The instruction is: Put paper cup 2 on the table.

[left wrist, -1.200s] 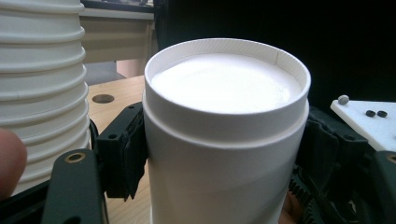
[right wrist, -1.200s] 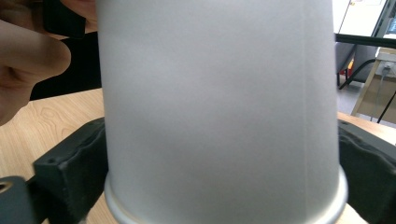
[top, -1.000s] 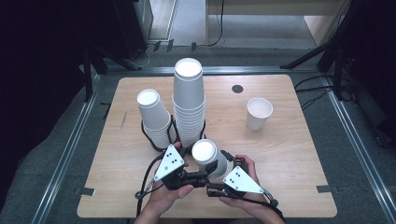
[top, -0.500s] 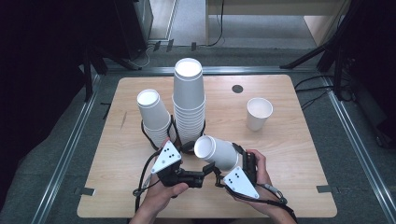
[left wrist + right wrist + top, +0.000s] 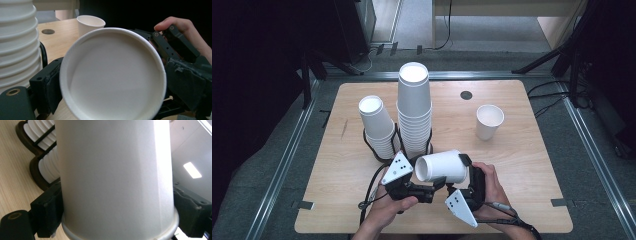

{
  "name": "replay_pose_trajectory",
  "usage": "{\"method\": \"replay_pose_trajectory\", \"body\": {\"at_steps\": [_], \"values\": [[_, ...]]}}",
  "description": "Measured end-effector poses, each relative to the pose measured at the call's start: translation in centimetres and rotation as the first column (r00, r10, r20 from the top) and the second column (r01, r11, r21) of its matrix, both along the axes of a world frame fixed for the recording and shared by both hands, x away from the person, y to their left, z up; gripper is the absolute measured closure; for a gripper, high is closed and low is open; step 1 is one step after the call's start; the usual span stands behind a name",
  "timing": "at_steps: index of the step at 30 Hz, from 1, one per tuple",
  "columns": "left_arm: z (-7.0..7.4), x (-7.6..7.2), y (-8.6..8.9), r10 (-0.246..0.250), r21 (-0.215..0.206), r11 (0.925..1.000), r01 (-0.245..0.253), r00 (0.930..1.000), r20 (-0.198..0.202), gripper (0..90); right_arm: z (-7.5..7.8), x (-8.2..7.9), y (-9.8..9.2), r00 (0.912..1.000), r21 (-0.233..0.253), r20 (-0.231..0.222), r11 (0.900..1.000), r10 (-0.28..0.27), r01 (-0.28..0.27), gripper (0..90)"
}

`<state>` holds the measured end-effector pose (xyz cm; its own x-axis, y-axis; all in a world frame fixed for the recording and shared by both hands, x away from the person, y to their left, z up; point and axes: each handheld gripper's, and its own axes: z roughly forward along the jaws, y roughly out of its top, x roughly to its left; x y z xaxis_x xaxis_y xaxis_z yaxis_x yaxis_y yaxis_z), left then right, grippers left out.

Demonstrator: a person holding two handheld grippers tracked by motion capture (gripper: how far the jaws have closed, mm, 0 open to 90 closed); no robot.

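White paper cup (image 5: 441,166) lying sideways, plain, mouth toward 9 o'clock, near table (image 5: 532,165) edge at 6.
Right gripper (image 5: 462,176) clamps it; left gripper (image 5: 434,182) jaws flank its rim, grip unclear. Two cup stacks (image 5: 414,112), one loose cup (image 5: 489,121) at 2.

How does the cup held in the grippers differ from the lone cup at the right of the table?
The held cup lies on its side above the table, its mouth toward the left gripper; the lone cup stands upright on the table, mouth up, untouched. Both are plain white paper cups, seemingly the same size.
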<state>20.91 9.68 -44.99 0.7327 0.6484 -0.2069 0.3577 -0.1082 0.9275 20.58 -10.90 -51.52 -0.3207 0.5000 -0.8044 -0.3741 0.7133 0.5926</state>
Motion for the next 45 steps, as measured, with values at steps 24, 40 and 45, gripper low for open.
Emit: {"method": "replay_pose_trajectory", "body": {"at_steps": [24, 40, 45], "values": [[0.0, 0.1, 0.7, -0.038, -0.028, 0.9989, 0.039, 0.9987, 0.033, 22.4, 0.2, 0.3, -0.6, 0.9987, 0.034, -0.042, 0.999, 0.03, -0.029, 0.0], [0.8, -0.6, 2.4, 0.114, -0.221, 0.973, -0.067, 0.9716, 0.208, 22.3, 2.9, 0.4, -2.2, 0.944, 0.48, -0.31, 0.876, 0.114, 0.052, 0.0], [0.6, -0.7, 2.5, 0.163, -0.25, 0.9635, -0.097, 0.9514, 0.261, 22.3, 4.1, 0.3, -2.5, 0.8984, 0.638, -0.384, 0.764, 0.213, 0.092, 0.0]]}}
